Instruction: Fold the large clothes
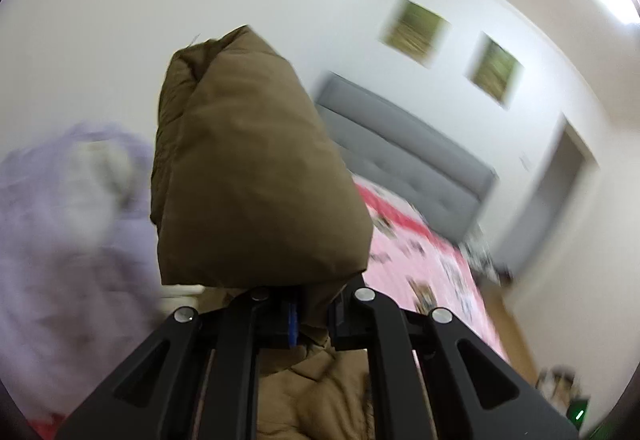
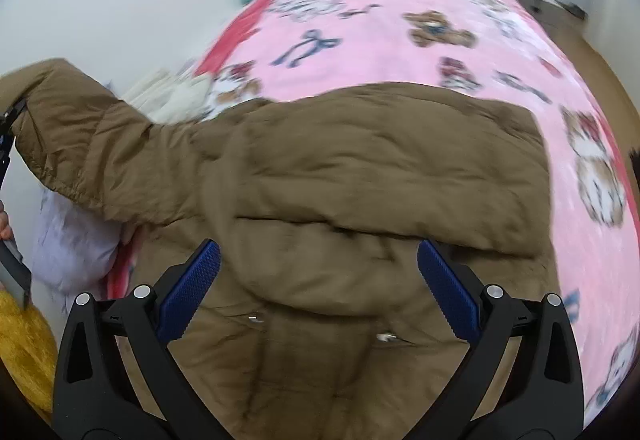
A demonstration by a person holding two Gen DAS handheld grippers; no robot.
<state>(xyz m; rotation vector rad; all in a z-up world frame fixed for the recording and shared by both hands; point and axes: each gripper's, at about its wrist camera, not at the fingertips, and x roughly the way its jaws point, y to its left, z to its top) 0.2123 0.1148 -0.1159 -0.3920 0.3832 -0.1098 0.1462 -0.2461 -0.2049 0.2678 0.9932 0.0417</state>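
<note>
Left gripper (image 1: 312,314): I am clamping my jaws together on a bunch of brown fabric; only a sliver of one blue pad is showing beside the cloth.
Jacket sleeve (image 1: 256,160): it is bulging up past my left fingertips toward 12 o'clock in the left wrist view, puffy and brown, hiding the middle of the room.
Lilac bedding (image 1: 60,232): it is lying at 9 o'clock of the sleeve, blurred, pale purple with a white patch.
Headboard (image 1: 404,144): grey and padded, it is sitting at 3 o'clock of the sleeve, against the white wall.
Pictures (image 1: 416,26): two framed squares are hanging at 1 o'clock, above the headboard; their content is too blurred to read.
Right gripper (image 2: 318,288): I am holding my jaws wide apart, blue pads facing each other, nothing pinched between them.
Brown jacket (image 2: 360,168): it is lying spread on the bed under my right jaws, filling the right wrist view from centre to 6 o'clock; one sleeve is lifting off toward 9 o'clock, where the left gripper's black tip is gripping it at the frame edge.
Snaps (image 2: 256,318): small metal studs are showing on the jacket between my right pads, near 6 o'clock.
Pink blanket (image 2: 400,52): printed with teddy bears and bows, it is covering the bed from 12 to 3 o'clock beyond the jacket.
Yellow fabric (image 2: 24,340): a fuzzy patch is sitting at 8 o'clock, at the frame edge.
</note>
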